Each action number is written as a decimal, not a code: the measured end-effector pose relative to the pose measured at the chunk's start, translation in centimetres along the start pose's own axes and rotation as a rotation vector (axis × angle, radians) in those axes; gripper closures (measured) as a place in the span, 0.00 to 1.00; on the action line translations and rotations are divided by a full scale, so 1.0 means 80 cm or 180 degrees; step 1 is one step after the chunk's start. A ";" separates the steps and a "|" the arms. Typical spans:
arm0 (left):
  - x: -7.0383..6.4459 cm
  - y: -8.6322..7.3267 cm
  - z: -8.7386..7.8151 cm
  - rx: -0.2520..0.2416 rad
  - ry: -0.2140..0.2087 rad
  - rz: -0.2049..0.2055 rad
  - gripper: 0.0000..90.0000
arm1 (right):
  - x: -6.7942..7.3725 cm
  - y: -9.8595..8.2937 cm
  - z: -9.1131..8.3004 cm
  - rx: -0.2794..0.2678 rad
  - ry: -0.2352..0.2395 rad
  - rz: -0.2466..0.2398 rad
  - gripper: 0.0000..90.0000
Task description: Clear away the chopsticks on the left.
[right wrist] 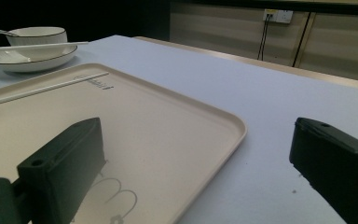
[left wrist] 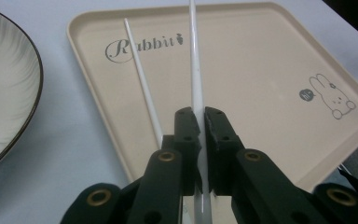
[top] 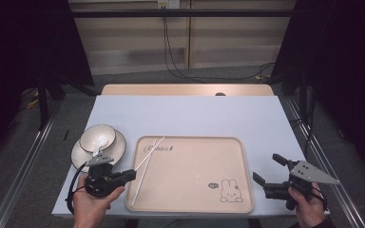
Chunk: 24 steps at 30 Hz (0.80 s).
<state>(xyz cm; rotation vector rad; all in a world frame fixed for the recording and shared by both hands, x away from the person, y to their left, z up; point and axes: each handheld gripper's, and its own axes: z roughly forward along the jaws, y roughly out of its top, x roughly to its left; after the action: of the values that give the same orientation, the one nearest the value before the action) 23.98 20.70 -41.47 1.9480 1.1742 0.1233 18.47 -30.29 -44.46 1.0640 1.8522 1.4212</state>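
While a person's hands enter from the six o'clock edge of the high view, the left gripper (top: 132, 175) sits at about seven o'clock, its jaws clenched on one white chopstick (left wrist: 195, 70) near its lower end. That chopstick rises at a slant away from the jaws, crossing above the left part of a beige tray (top: 195, 204). A second chopstick (left wrist: 142, 77) lies flat on the tray just beside the first, along the tray's left edge, its far tip near the printed word "Rabbit".

At about five o'clock the right gripper (top: 267, 168) hovers off the tray's right edge, its jaws spread wide and grasping nothing.

Farther off, at about nine o'clock, a white bowl (top: 97, 137) with a dark rim stands on a matching plate (top: 78, 154) on the pale worktop (top: 185, 114), just left of the tray.
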 end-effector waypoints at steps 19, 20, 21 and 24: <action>-0.009 0.005 0.059 0.0231 0.0550 -0.0517 0.94 | 0.000 0.000 0.000 0.0006 0.0021 -0.0014 0.03; -0.009 0.005 0.061 0.0239 0.0543 -0.0528 0.94 | 0.000 0.000 0.000 0.0010 0.0029 -0.0025 0.03; -0.010 0.005 0.062 0.0256 0.0566 -0.0519 0.94 | 0.000 0.000 0.000 0.0010 0.0024 -0.0015 0.03; -0.010 0.005 0.066 0.0289 0.0555 -0.0543 0.94 | 0.000 0.000 0.001 0.0007 0.0029 -0.0028 0.03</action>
<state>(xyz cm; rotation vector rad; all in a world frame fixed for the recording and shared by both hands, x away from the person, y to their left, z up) 26.28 16.82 -44.36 1.9357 1.4784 0.1547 18.50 -30.26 -44.46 1.0510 1.8631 1.4213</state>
